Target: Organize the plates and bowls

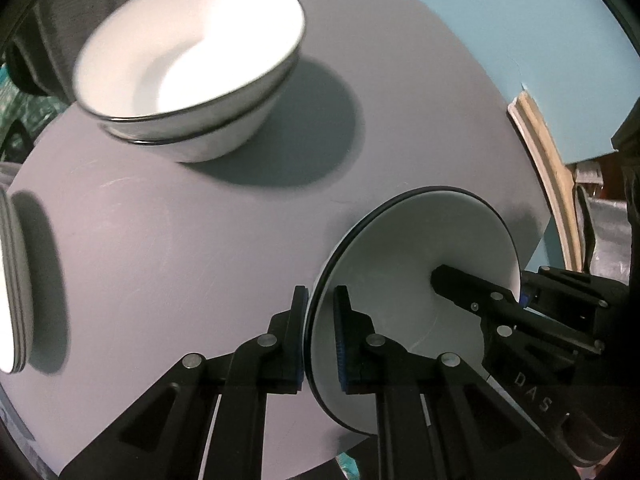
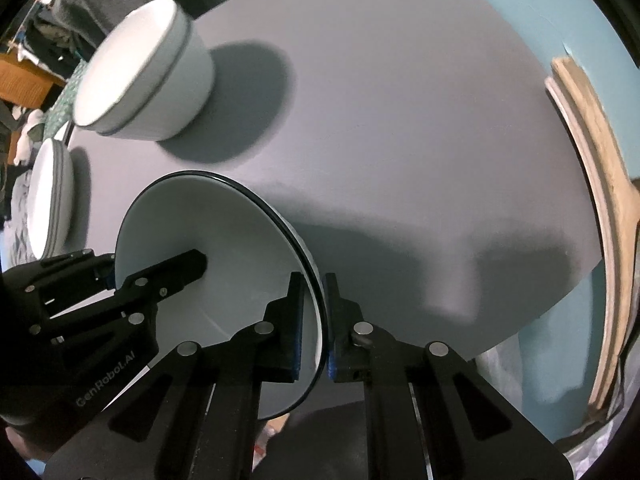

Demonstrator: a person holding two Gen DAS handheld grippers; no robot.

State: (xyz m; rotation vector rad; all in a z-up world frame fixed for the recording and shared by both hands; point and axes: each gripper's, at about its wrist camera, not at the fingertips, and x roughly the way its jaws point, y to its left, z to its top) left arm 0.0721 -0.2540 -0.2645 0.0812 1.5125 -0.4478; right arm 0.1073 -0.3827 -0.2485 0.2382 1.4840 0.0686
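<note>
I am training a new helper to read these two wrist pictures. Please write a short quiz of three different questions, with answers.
1. True or false: the left gripper and the right gripper both grip the rim of one bowl.
2. How many bowls are in the stack further back on the table?
A. one
B. two
C. four
3. Fill in the missing word: at the left edge of the left wrist view stands a pile of ____.

Key
1. True. Each has one finger inside the bowl and one outside.
2. B
3. plates
</note>
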